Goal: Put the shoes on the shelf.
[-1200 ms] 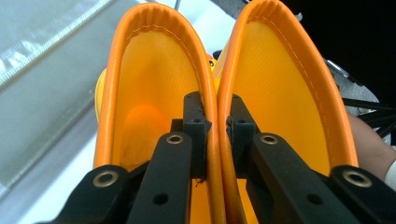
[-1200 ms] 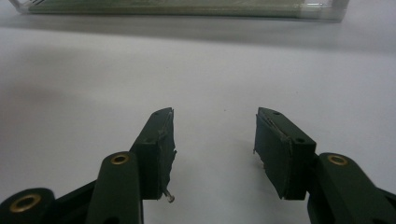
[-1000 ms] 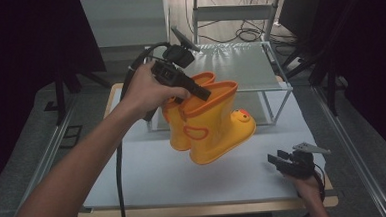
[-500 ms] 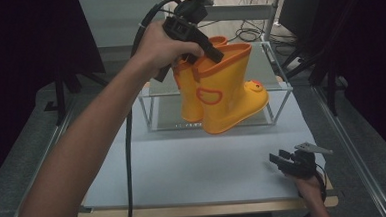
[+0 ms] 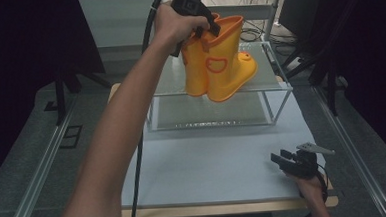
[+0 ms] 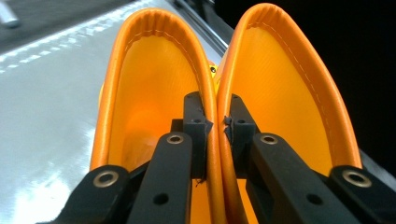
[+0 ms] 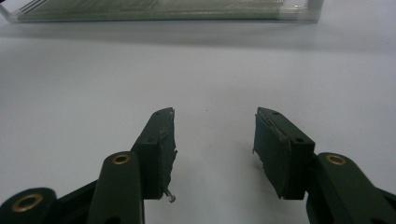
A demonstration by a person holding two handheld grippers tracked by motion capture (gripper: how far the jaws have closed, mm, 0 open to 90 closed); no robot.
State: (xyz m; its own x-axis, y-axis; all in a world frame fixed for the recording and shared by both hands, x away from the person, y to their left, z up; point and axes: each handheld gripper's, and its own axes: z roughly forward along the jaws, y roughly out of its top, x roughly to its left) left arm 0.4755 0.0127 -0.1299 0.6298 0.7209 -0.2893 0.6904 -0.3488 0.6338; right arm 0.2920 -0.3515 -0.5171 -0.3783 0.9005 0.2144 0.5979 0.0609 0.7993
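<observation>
Yellow boots (orange trim and handle outline), black jaws, pale grey table, clear shelf

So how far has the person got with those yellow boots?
Done: the left gripper has pinched both yellow boots together by their touching inner rims and has them off the table. In hand: the pair hangs in the air above the glass shelf. Left, probably: setting them down on it and letting go. The right gripper rests open near the table's front edge, holding nothing.
</observation>
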